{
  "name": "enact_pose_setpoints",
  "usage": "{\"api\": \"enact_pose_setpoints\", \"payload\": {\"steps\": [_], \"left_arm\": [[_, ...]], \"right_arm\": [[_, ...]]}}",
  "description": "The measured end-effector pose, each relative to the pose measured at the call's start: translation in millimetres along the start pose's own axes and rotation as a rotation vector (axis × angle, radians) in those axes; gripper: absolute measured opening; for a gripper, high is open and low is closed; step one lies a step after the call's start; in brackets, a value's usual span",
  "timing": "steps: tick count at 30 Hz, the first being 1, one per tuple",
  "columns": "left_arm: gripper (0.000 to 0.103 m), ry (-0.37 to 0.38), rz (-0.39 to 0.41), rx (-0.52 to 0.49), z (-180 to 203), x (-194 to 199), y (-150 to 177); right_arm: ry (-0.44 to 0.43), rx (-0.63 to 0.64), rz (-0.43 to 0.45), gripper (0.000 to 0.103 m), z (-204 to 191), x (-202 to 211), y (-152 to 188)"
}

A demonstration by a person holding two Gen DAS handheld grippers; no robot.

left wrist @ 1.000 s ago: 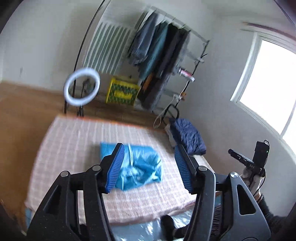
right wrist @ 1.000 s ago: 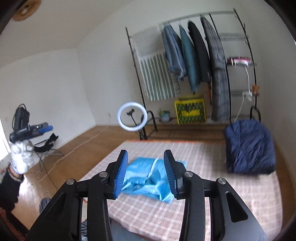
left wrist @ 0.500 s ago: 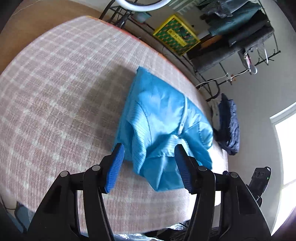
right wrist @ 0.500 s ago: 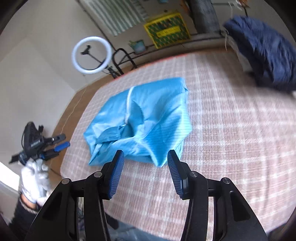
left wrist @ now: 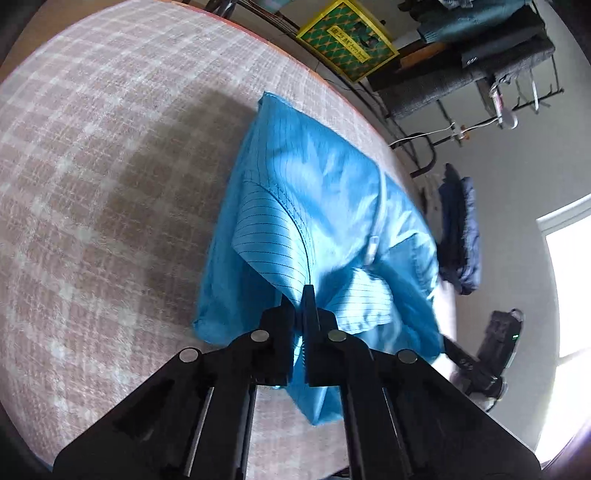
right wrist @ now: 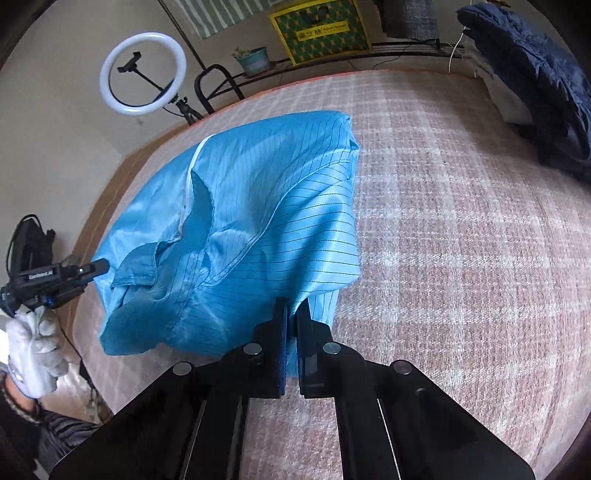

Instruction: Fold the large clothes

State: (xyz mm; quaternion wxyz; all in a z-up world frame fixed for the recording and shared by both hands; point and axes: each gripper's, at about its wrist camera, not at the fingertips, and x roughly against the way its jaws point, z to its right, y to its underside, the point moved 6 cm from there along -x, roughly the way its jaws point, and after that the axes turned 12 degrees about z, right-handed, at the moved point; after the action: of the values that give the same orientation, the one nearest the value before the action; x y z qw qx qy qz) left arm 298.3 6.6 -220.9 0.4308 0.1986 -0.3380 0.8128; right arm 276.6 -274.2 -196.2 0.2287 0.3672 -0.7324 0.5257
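Note:
A light blue pinstriped garment [left wrist: 332,206] lies crumpled on a bed with a pink checked cover [left wrist: 92,184]. My left gripper [left wrist: 300,295] has its jaws closing on the garment's near edge, and cloth is pinched between the pads. In the right wrist view the same garment [right wrist: 258,206] spreads toward the far left. My right gripper [right wrist: 291,310] has its jaws closing on the near right corner, with fabric pressed between them. The fabric tents up toward both grips. At the left, a white-gloved hand [right wrist: 33,347] holds the left gripper's body.
A dark blue padded jacket [right wrist: 535,74] sits at the bed's far right corner. Beyond the bed are a ring light [right wrist: 142,72], a potted plant [right wrist: 255,59], a yellow crate [right wrist: 319,31] and a clothes rack [left wrist: 480,55]. The checked cover [right wrist: 461,240] is bare on the right.
Both grippers have dropped from a high, level view down to the bed. Their jaws were apart before and are now closed on the blue garment's near edge.

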Motion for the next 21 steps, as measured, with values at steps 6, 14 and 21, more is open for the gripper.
{"api": "enact_pose_setpoints", "payload": {"steps": [6,14,21], "left_arm": [[0.000,0.009,-0.004,0.061,-18.8,7.6,5.1],[0.002,-0.092,-0.017,0.030,-35.7,8.6,9.1],[0.004,-0.099,0.115,-0.108,25.0,42.1,-24.0]], "right_arm": [[-0.356,-0.401,0.030,0.001,13.7,34.6,6.4],[-0.196,-0.308,-0.048,0.005,38.6,32.7,27.7],[-0.104,-0.089,0.058,0.047,17.4,37.1,-2.1]]}}
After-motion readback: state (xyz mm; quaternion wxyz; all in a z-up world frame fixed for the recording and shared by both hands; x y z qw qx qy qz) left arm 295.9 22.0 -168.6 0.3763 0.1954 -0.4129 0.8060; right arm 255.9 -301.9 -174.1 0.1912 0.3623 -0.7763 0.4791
